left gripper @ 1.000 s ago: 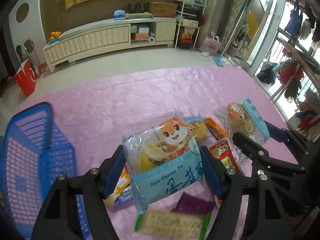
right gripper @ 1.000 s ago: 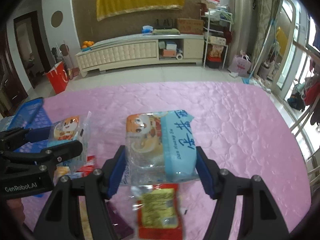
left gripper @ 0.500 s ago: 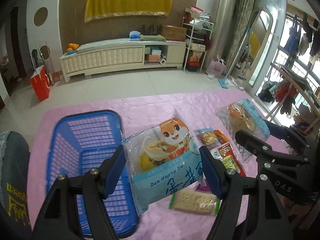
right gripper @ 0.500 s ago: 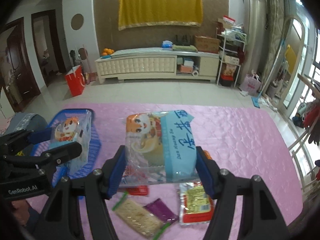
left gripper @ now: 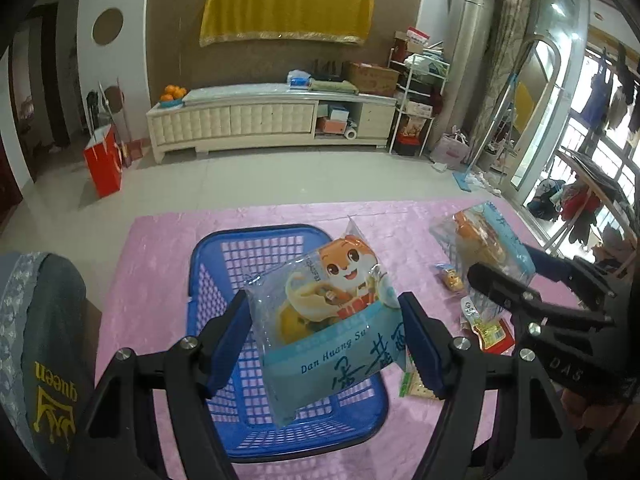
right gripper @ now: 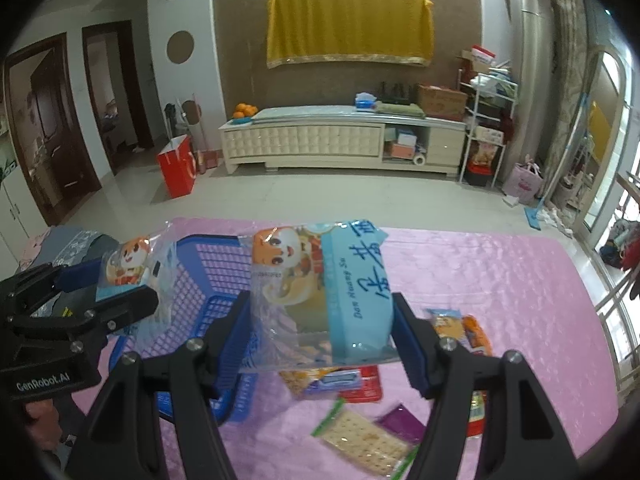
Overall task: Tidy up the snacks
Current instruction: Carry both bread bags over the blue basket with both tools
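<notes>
While both tongs (left gripper: 326, 332) grip pastry packets (left gripper: 332, 320), one hangs over the basket (left gripper: 224, 256).

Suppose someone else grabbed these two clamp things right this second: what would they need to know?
Left gripper: shut on a fox-print pastry bag, held above the blue basket.
Right gripper: shut on a matching pastry bag, over the pink cloth beside the basket.
Done: both bags lifted. The basket looks empty.
Left: drop both bags in, then collect the cracker pack, purple packet, red packet and orange packet lying on the cloth.
</notes>
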